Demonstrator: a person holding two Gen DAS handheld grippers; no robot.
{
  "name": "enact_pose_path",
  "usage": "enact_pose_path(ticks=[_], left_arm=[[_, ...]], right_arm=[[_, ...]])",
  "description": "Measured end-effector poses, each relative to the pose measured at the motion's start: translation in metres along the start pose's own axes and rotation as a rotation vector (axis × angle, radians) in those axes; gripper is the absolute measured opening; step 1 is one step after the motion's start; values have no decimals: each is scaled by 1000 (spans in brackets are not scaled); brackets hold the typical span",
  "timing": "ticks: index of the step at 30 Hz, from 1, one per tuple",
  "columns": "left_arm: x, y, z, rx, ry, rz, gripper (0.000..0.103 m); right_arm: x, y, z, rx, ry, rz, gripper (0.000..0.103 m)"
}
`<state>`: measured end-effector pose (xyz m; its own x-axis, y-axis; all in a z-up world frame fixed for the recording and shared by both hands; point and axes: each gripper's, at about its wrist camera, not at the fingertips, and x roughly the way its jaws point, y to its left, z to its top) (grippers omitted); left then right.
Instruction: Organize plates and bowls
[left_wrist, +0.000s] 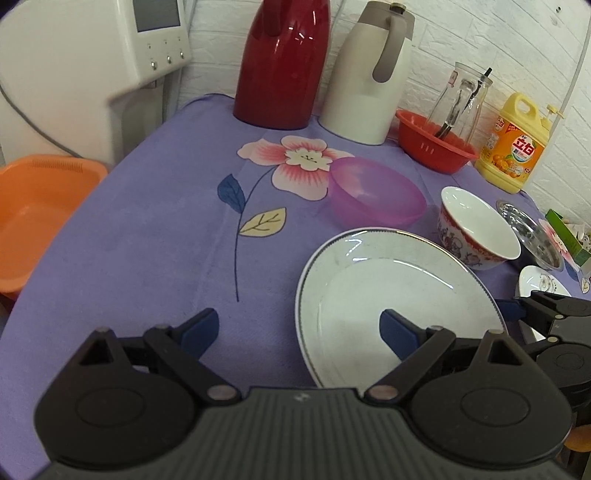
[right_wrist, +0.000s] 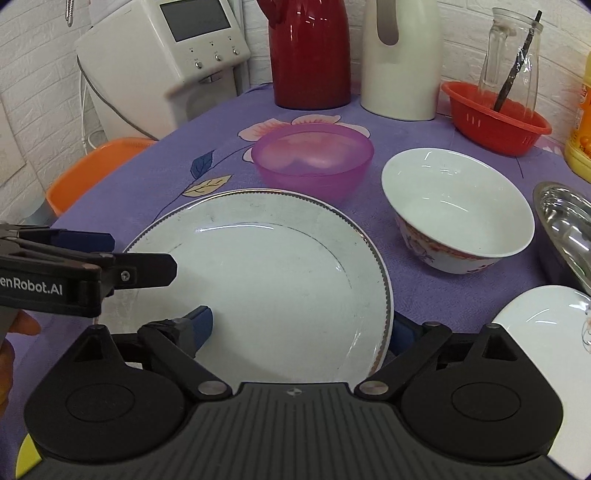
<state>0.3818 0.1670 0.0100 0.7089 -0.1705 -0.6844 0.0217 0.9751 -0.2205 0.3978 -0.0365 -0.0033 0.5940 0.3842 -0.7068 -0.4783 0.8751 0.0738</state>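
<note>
Inside red basket (right_wrist: 498, 125), glass jar (right_wrist: 511, 59)

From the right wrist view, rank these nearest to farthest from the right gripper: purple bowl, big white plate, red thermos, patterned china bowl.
From the right gripper:
1. Big white plate, between its open fingers.
2. Patterned china bowl, ahead to the right.
3. Purple bowl, beyond the plate, roughly centre; close to the china bowl in range.
4. Red thermos, at the back by the wall.

Left gripper (left_wrist: 301, 332) is angled downward, jaws spread wide, nothing clamped between them. Right gripper (right_wrist: 301, 328) is pitched down likewise, jaws also spread apart. The two are held side by side, close together. Fingertips of a hand (right_wrist: 16, 332) are seen behind the left gripper.
</note>
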Motion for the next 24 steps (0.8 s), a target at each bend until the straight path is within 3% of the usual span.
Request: enact_pose_path(ticks=[11, 16, 20, 21, 24], left_arm=[[15, -17, -8, 93, -8, 25, 90], [16, -22, -11, 119, -38, 74, 75], [14, -30, -12, 127, -35, 27, 58], [15, -31, -12, 131, -27, -2, 47], [16, -35, -7, 124, 1, -8, 44]], right_arm=[[-5, -6, -12, -33, -29, 16, 103], [-2, -3, -10, -24, -43, 4, 103], [-3, -2, -11, -29, -42, 11, 103], [-4, -1, -12, -32, -40, 15, 103], [-6, 6, -9, -32, -28, 6, 103]])
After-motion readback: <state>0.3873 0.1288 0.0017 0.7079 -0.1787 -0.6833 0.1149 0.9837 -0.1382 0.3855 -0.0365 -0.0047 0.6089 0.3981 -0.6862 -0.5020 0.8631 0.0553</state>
